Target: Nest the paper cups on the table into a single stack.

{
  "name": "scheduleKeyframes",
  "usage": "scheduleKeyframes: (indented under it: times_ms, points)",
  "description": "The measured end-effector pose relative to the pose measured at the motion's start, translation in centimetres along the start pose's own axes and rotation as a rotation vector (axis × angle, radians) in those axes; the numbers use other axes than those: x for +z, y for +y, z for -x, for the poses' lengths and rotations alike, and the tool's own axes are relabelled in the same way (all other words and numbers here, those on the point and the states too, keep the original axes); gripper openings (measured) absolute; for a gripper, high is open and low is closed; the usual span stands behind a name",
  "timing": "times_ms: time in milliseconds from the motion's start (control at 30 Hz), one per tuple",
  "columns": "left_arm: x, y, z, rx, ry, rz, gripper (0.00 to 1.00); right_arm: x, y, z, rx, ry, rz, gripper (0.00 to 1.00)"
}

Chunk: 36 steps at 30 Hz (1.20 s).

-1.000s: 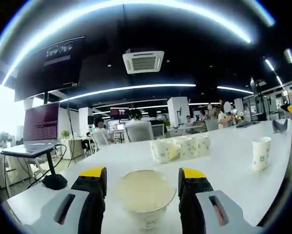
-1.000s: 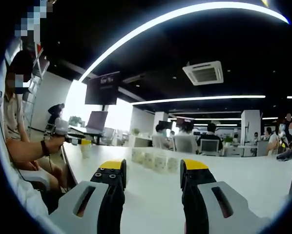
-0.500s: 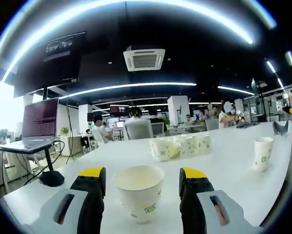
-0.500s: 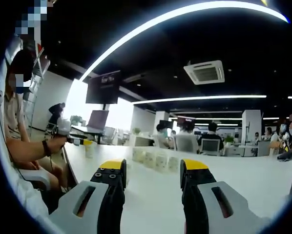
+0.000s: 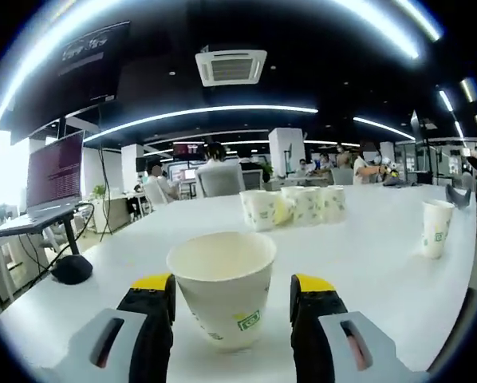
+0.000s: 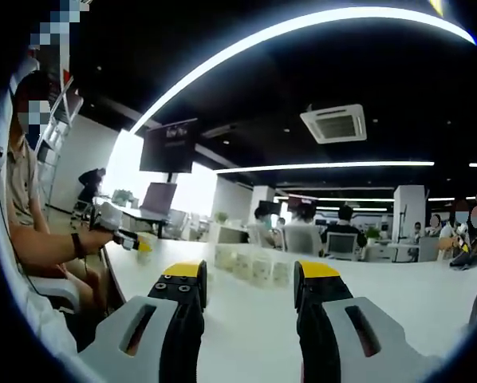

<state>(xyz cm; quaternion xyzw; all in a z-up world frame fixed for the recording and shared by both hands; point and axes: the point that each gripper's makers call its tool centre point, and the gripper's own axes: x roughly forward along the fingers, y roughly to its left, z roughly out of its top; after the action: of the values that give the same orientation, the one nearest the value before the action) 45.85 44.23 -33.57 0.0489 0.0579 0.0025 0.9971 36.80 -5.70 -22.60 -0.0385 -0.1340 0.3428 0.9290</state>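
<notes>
A white paper cup with a green logo stands upright on the white table, between the jaws of my left gripper, which is open around it. Farther back, several cups sit close together in a row. A single cup stands alone at the right. In the right gripper view, my right gripper is open with nothing between its jaws and points at the same row of cups. A person's hand holds the left gripper at the table's left end.
A laptop on a stand and a black object are at the table's left edge. A person sits at the left of the right gripper view. Office chairs, desks and people fill the background.
The left gripper view has dropped and levelled: the cup, seen from above before, now shows side-on and larger between the jaws. The right gripper view has hardly shifted.
</notes>
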Motion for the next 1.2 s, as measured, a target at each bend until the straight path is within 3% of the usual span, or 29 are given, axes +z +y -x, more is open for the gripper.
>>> scheduleKeyframes:
  times_ms: [467,800,967,1200]
  points:
    - [0.3,0.4,0.4,0.020,-0.026,0.002,0.48,0.0,0.0,0.1,0.000,-0.001,0.004,0.46]
    - [0.5,0.6,0.5,0.013,-0.034,0.018,0.47,0.2,0.0,0.3,0.000,-0.002,0.007,0.46]
    - [1.1,0.9,0.8,0.008,-0.051,0.019,0.47,0.4,0.1,0.2,-0.001,-0.006,0.009,0.46]
    - [2.5,-0.3,0.8,-0.029,-0.078,0.030,0.47,0.4,0.3,0.0,0.008,-0.007,0.009,0.46]
